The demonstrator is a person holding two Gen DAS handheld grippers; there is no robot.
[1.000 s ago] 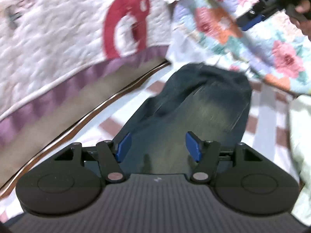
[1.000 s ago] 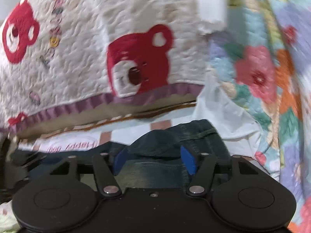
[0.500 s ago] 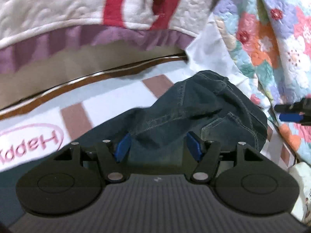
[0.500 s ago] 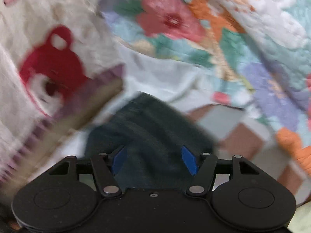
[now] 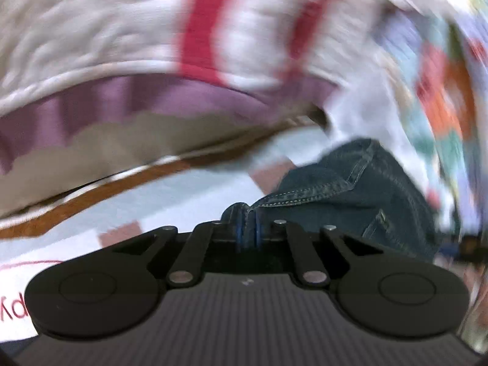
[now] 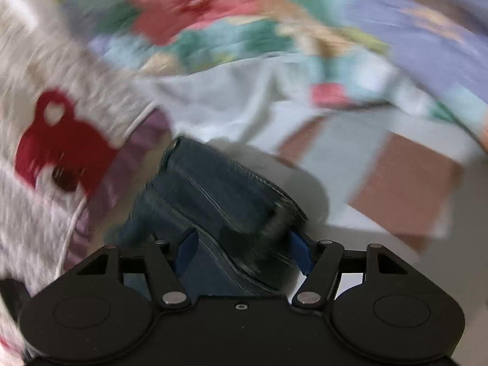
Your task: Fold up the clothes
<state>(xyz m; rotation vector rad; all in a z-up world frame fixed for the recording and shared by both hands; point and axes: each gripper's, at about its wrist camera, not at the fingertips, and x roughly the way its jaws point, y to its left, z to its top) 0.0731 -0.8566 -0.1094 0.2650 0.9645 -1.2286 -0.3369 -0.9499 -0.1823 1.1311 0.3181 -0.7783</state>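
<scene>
1. A home bedroom is indicated: the work surface is a bed covered by a checked sheet (image 5: pixel 195 189).
2. A quilted bear-print blanket (image 5: pixel 122 30) and a floral quilt (image 6: pixel 244 15) are piled along its far edge.

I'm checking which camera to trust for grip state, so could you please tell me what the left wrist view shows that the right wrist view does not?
Only the left wrist view shows the left gripper with its jaws shut on a denim fold of the jeans, plus the brown piping along the bed edge. Only the right wrist view shows the right gripper, jaws open around the jeans. Both share the jeans, the bear quilt and the floral quilt.
</scene>
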